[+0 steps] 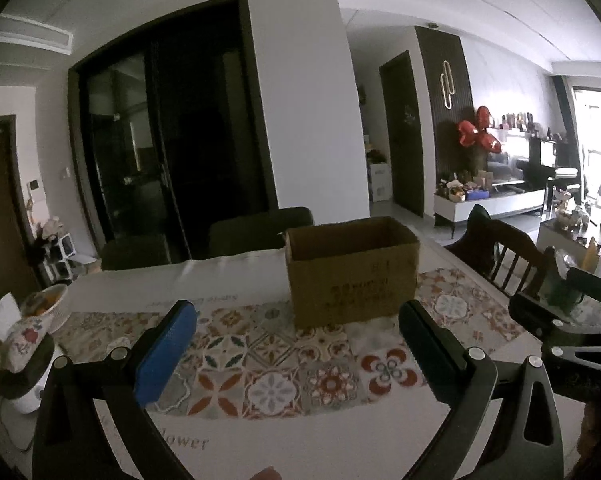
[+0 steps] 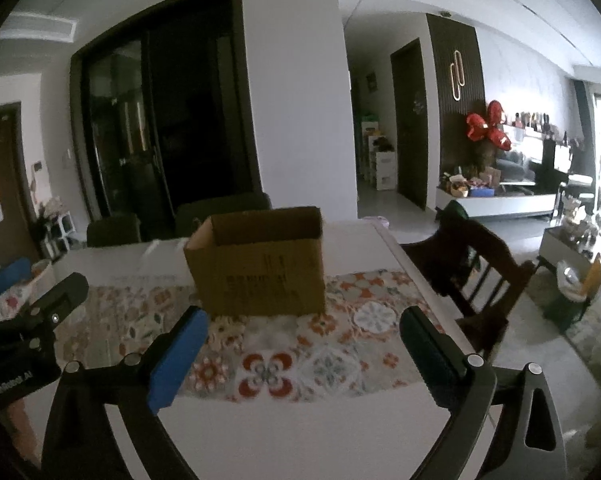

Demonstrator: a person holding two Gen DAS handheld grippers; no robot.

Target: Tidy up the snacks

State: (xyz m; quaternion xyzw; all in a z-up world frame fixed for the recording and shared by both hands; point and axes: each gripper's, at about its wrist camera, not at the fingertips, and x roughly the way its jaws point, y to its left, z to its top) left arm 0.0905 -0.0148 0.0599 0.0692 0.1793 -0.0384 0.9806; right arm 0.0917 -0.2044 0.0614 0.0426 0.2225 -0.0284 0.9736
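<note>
An open-topped cardboard box [image 1: 352, 276], plain brown corrugated board with dark printing on its near face, stands on the dining table [image 1: 308, 432], resting partly on a runner [image 1: 260, 360] of patterned tile motifs in red, orange, grey and teal. The box's flaps are folded back or down; its inside cannot be seen from this low angle, so what it holds cannot be told. The table's bare surface is smooth and white.

The left gripper [image 1: 296, 344] hangs over the near part of the runner with its jaws spread wide and nothing between them; one finger carries a ribbed blue pad, the other a dark ribbed pad, on matte black arms with round silver pins. The right gripper [image 2: 302, 350] hovers beside it, likewise released and empty, its jaws set just short of the box's front face.

At the table's far left edge sits a pale basket [image 1: 50, 304] with something orange inside, next to a floral-print fabric bundle [image 1: 24, 338]. A dark wooden slat-back chair [image 2: 476, 276] stands at the table's right side.
</note>
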